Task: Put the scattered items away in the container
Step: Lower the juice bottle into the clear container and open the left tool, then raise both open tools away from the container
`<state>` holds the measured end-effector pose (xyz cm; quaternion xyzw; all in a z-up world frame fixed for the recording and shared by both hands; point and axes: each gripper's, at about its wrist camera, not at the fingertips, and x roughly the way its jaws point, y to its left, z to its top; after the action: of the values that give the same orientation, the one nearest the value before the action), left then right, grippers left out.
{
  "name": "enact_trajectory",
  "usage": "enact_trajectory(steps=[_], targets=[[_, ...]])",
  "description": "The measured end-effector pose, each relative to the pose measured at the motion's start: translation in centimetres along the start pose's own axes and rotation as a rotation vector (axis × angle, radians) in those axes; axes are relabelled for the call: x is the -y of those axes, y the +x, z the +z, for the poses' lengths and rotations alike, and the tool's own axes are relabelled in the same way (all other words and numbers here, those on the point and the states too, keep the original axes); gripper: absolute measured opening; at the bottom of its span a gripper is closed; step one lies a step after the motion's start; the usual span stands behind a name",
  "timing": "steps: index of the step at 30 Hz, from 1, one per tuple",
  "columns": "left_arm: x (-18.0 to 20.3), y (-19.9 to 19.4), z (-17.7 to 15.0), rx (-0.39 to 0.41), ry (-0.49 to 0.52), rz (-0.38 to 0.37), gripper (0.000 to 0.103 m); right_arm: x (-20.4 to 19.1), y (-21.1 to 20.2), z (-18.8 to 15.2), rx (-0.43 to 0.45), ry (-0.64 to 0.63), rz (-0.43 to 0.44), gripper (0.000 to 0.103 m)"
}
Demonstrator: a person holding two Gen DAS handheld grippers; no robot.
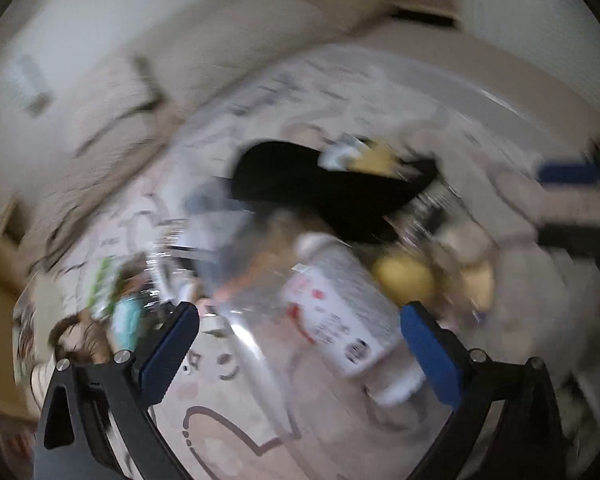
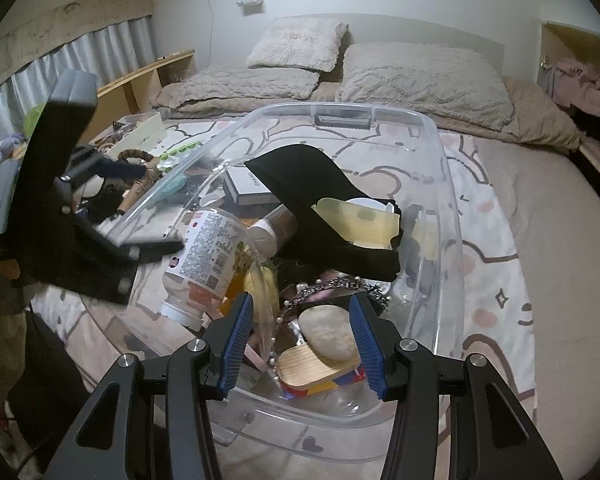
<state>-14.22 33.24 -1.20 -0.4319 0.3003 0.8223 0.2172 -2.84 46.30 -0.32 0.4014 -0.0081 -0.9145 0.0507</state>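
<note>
One bottle (image 2: 208,258) hangs over the edge of the clear container (image 2: 446,208) on the bed (image 2: 572,280). My left gripper (image 1: 300,344) has its jaws wide open around it, not pinching. It may tip out onto the bed. My right gripper (image 2: 302,338) is open too, holding nothing. The bottle is see-through with a white label and cap.

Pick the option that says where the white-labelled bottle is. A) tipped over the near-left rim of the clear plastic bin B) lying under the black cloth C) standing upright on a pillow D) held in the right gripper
A: the bottle leans cap-down across the rim of the clear bin.
</note>
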Motion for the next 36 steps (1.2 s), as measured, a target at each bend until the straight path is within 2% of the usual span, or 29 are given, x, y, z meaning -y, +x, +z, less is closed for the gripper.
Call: enact_trajectory(steps=[5, 12, 14, 17, 22, 30, 36], targets=[[1.0, 0.7, 1.4, -0.076, 0.167, 0.021, 0.102, 0.0, 0.2, 0.0, -0.006, -0.001, -0.002, 0.051], [2.5, 2.8, 2.3, -0.195, 0.303, 0.056, 0.103, 0.2, 0.3, 0.1, -0.01, 0.0, 0.0, 0.051], [3.1, 3.3, 2.4, -0.207, 0.339, 0.083, 0.103, 0.2, 0.3, 0.2, -0.01, 0.0, 0.0, 0.051], [3.6, 3.8, 2.8, -0.229, 0.353, 0.076, 0.103, 0.2, 0.3, 0.1, -0.011, 0.001, 0.001, 0.051], [4.6, 4.3, 3.2, -0.227, 0.408, 0.117, 0.103, 0.2, 0.4, 0.1, -0.012, 0.0, -0.001, 0.051], [4.2, 4.2, 3.3, -0.214, 0.372, 0.128, 0.103, 0.1, 0.4, 0.0, -0.006, -0.003, 0.002, 0.051], [3.3, 1.7, 3.0, -0.114, 0.251, 0.035, 0.103, 0.2, 0.2, 0.1, 0.006, 0.006, 0.001, 0.051]])
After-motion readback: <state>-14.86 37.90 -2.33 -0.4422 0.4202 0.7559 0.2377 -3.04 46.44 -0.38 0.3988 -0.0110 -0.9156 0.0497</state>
